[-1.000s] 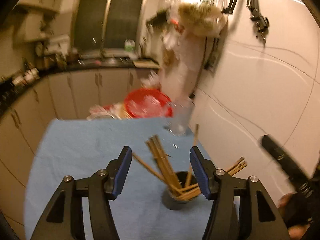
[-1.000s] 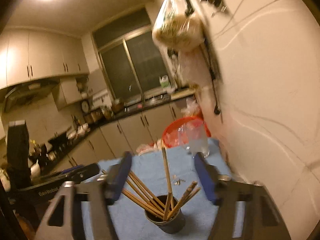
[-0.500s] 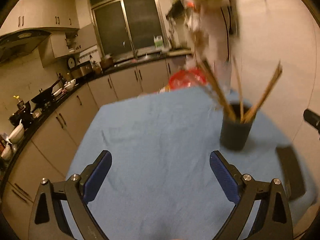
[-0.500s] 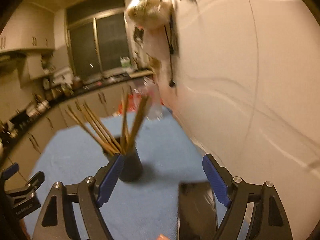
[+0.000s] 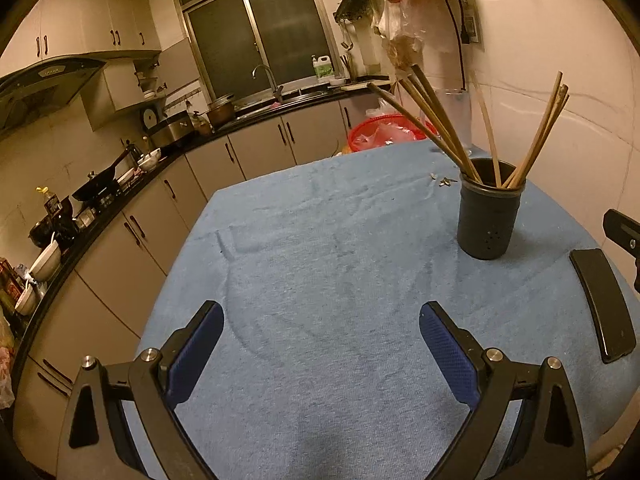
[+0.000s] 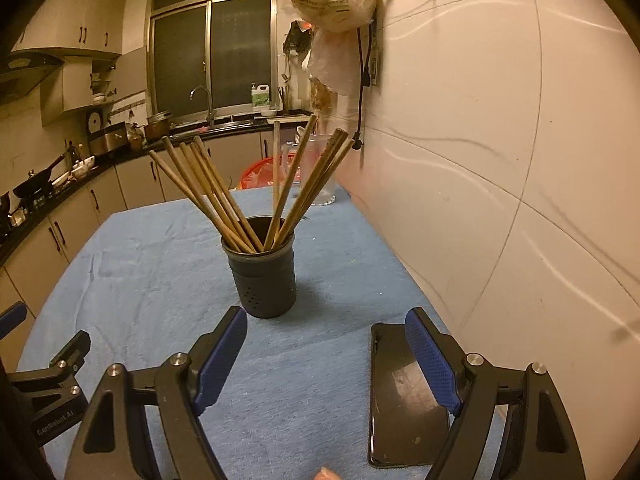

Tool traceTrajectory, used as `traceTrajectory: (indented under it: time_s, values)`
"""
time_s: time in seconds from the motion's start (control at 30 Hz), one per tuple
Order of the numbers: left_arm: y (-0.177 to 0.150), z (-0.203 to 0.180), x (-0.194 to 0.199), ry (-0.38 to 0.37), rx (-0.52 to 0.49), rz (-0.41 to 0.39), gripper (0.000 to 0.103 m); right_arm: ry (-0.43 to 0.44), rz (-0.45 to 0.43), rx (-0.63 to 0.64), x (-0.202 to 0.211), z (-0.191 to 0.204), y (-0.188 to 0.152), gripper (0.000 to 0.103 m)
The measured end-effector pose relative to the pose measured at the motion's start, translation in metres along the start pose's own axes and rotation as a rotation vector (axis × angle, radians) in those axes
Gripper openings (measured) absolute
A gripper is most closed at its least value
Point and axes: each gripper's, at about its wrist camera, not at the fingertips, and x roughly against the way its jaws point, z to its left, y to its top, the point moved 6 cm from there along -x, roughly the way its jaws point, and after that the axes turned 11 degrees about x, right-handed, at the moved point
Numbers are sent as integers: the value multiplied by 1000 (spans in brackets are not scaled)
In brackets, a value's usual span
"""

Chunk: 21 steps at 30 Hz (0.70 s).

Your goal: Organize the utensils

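A dark round holder (image 5: 489, 210) stands upright on the blue cloth (image 5: 320, 264) at the right, near the wall. Several wooden chopsticks (image 5: 436, 124) stand in it, fanned out. In the right wrist view the holder (image 6: 264, 276) and chopsticks (image 6: 224, 196) are just ahead. My left gripper (image 5: 320, 354) is open and empty, low over the cloth, left of and nearer than the holder. My right gripper (image 6: 324, 354) is open and empty, close before the holder. The left gripper's body (image 6: 44, 384) shows at lower left.
A black phone (image 6: 404, 396) lies flat under my right gripper's right finger; it also shows in the left wrist view (image 5: 602, 304). A clear jug (image 6: 320, 176) and red basket (image 5: 384, 134) stand at the table's far end. The white wall (image 6: 500, 160) runs along the right. Counters lie left.
Both grippers have pulled back from above the holder and come down low over the cloth. Both have opened wider. The holder and chopsticks stand as before.
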Motion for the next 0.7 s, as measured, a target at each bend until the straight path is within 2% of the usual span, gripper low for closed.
traceTrajectory:
  time_s: [0.7]
  values:
    - [-7, 2, -3, 13, -5, 6, 98, 23, 39, 21, -10, 13, -5, 83]
